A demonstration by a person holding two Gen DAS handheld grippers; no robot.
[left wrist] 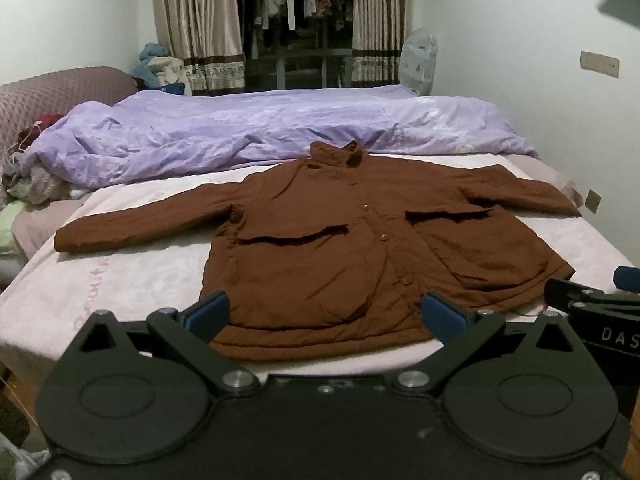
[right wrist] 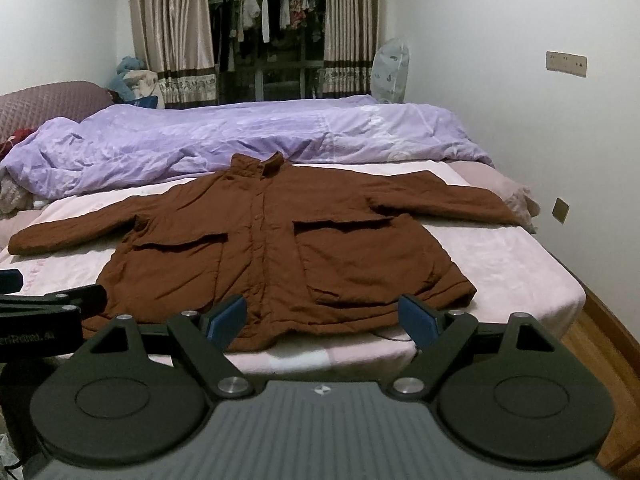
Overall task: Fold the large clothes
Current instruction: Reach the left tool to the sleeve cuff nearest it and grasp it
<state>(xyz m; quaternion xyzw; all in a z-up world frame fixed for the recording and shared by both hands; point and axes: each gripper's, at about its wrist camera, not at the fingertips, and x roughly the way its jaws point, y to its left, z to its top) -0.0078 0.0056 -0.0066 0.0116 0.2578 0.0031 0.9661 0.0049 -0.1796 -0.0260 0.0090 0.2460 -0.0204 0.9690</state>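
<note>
A brown padded jacket (left wrist: pixel 320 248) (right wrist: pixel 272 248) lies flat, front up, on the pink bedsheet (left wrist: pixel 132 264) (right wrist: pixel 508 268). Its collar points toward the far side and both sleeves are spread sideways. It has two large flap pockets and a buttoned front. My left gripper (left wrist: pixel 326 316) hangs open just before the jacket's hem, with nothing between its blue pads. My right gripper (right wrist: pixel 322 320) is open too, near the hem's right part, empty. Each gripper shows at the edge of the other's view.
A rumpled purple duvet (left wrist: pixel 256 132) (right wrist: pixel 224 140) lies across the bed behind the jacket. A quilted headboard (left wrist: pixel 60 92) and piled clothes are at the left. Wooden floor (right wrist: pixel 604 344) runs along the bed's right side. Curtains (right wrist: pixel 176 40) and a covered fan (right wrist: pixel 390 68) stand at the far wall.
</note>
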